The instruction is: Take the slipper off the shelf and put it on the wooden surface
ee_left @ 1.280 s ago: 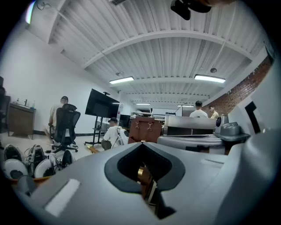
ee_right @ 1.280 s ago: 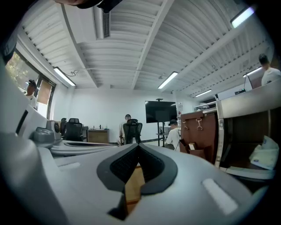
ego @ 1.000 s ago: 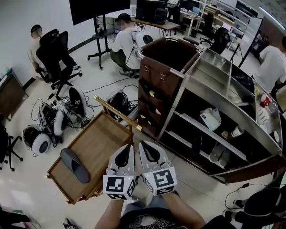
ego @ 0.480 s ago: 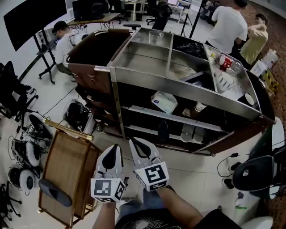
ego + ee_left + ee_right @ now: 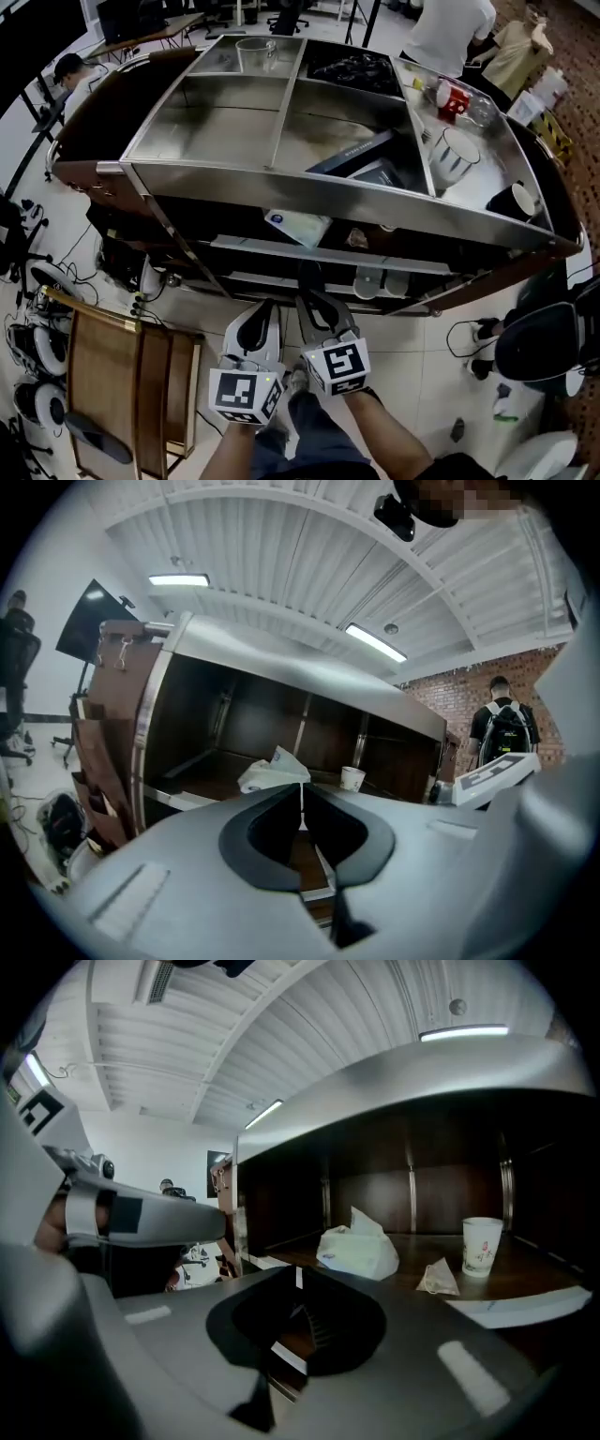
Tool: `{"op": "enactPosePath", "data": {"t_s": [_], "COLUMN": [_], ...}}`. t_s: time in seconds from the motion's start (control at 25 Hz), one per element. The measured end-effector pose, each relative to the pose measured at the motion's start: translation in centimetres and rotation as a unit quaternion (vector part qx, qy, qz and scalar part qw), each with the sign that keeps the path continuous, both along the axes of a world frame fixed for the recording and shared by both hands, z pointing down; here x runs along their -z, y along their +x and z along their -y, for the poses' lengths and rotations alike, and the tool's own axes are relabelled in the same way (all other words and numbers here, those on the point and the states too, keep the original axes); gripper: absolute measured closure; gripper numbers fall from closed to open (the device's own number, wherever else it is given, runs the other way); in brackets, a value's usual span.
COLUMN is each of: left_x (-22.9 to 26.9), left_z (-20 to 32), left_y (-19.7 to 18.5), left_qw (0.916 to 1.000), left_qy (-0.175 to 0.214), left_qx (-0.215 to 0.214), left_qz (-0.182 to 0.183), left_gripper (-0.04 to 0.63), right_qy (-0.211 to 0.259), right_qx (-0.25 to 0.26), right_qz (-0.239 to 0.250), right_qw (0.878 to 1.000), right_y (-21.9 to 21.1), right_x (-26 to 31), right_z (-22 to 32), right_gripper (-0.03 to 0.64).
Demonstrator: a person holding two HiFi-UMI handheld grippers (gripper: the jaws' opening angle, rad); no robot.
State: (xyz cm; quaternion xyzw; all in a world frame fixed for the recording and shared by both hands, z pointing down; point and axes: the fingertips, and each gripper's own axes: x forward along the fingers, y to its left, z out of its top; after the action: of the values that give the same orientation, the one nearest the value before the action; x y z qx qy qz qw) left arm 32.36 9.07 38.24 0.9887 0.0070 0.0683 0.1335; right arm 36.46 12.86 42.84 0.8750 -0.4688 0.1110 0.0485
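Grippers side by side at the bottom of the head view, held out from the person's forearms, both pointing at the shelf cart. Left gripper [image 5: 266,307] has its jaws together, nothing between them; its own view shows the tips [image 5: 301,795] meeting in a thin line. Right gripper [image 5: 307,300] is likewise closed and empty, tips [image 5: 298,1280] pressed together.

Wooden surface [image 5: 111,370] sits low at the left, well apart from the left gripper. A dark slipper [image 5: 94,437] lies flat near its near edge, touched by neither gripper.

Just beyond the grippers is the cart's lower shelf [image 5: 281,279]. Pale slippers [image 5: 375,281] rest near its front edge, to the right of the right gripper's tips, near but not touched. On the shelf above, a white tissue pack [image 5: 298,228] lies at the front edge. A paper cup [image 5: 483,1244] stands upright further right and a crumpled scrap [image 5: 438,1277] lies just beside it.

Cart's metal top [image 5: 234,117] holds a clear beaker [image 5: 255,52] at the far edge, and a red can [image 5: 453,98] and a white jug [image 5: 455,155] toward the right end.

People [image 5: 450,33] stand behind the cart.
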Motion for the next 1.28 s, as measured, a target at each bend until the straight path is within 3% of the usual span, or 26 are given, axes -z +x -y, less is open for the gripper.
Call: {"op": "enactPosePath", "data": {"t_s": [0.2,0.6,0.96,1.28], "left_x": [-2.9,-14.1,-19.7,-22.8], "left_z": [-1.2,-0.1,1.6,2.5], "left_y": [2.6,4.8,5.5,5.0], "left_qw": [0.9996,0.9986,0.9977,0.9980], "left_qy": [-0.013,-0.019,0.005,0.011], "left_qx": [-0.025,-0.049,-0.062,-0.059], "left_qz": [-0.004,-0.005,-0.024,-0.022], "left_gripper": [0.595,0.595,0.595,0.595], "right_qy": [-0.026,-0.077,-0.128,-0.179], "right_qx": [-0.020,-0.042,-0.078,-0.099], "right_qz": [0.001,-0.025,-0.013,0.008], "right_qw": [0.999,0.996,0.989,0.979], "right_y": [4.0,10.4,16.3,19.9], "right_x": [-4.9,-17.7,-28.2,-33.9], "right_z": [-1.3,-0.6,-0.1,-0.5], "right_gripper": [0.607,0.575,0.497,0.495]}}
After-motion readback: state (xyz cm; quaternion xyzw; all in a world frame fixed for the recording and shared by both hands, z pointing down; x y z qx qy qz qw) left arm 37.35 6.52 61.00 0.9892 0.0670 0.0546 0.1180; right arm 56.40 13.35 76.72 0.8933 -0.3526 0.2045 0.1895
